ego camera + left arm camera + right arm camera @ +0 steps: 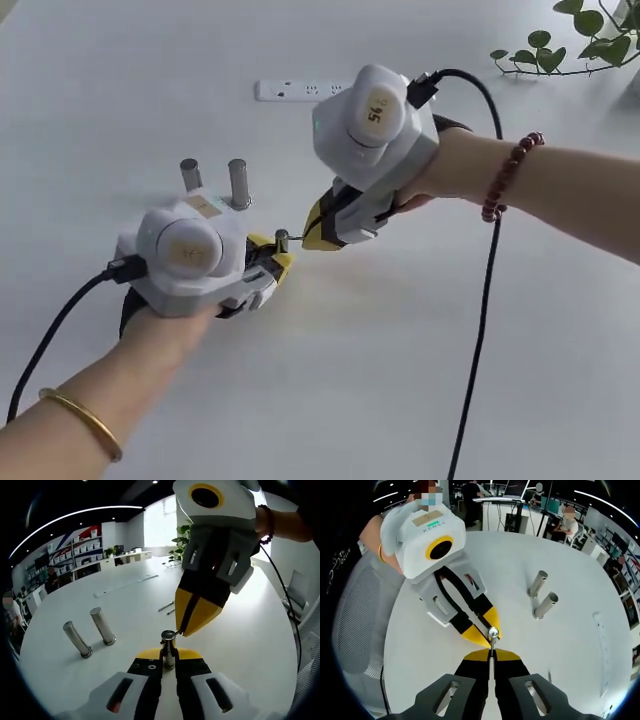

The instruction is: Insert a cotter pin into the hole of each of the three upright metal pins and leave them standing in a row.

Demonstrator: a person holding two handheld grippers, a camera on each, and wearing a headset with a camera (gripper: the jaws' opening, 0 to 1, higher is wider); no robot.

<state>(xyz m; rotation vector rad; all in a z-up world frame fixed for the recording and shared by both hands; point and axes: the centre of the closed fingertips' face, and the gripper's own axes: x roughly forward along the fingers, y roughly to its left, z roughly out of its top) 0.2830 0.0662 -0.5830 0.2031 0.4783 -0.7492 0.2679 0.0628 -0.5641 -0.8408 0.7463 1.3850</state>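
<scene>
My left gripper is shut on a short metal pin, held upright just above the white table. My right gripper is shut on a thin cotter pin, whose tip touches the head of that metal pin. In the head view the left gripper and the right gripper meet tip to tip at the metal pin. Two more metal pins stand upright side by side behind the left gripper.
A white power strip lies at the back of the table, and a plant trails in at the back right. A black cable runs down the right side. Two loose cotter pins lie farther off.
</scene>
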